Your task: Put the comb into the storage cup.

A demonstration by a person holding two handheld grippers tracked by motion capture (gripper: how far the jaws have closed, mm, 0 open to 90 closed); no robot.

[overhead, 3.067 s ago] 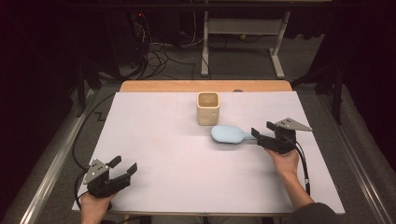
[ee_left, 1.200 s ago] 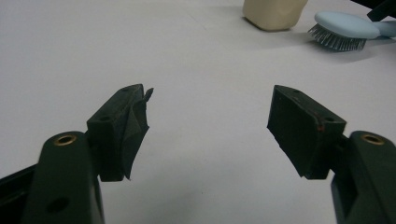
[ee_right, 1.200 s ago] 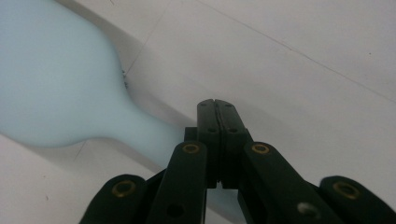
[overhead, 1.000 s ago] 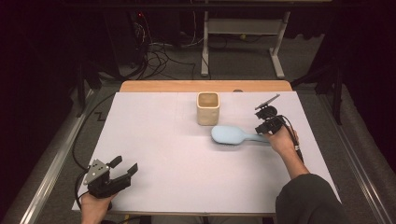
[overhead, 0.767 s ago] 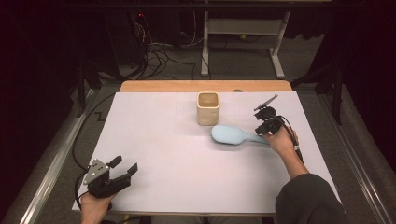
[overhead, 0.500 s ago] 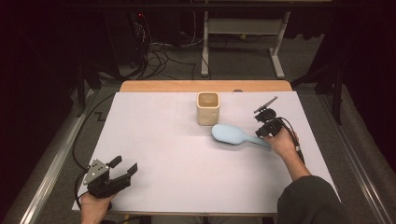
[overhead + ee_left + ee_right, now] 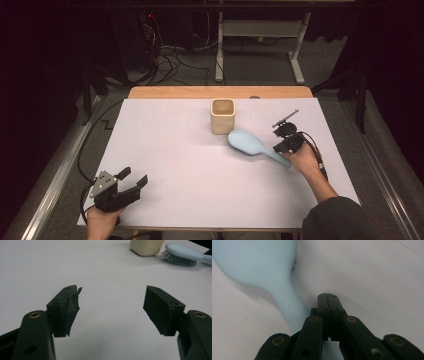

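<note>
Right fingers (image 7: 328,296) pressed together, empty, lying beside the brush (image 7: 256,146) handle at mid-right of the high view, head near the cup (image 7: 222,115). Best to spread them, straddle the handle squarely, then pinch before lifting. Left fingers (image 7: 111,310) spread, idle at lower left on the desk (image 7: 165,150).

Right gripper (image 7: 327,295): both black jaws pressed flat together, nothing between them, rising from the bottom edge. Pale blue hairbrush (image 7: 257,263) at upper left, its broad head lying on the white table (image 7: 374,277), a few dark bristles showing at its edge. The brush's handle runs down just beside the jaws on their left and passes under the gripper's body.
</note>
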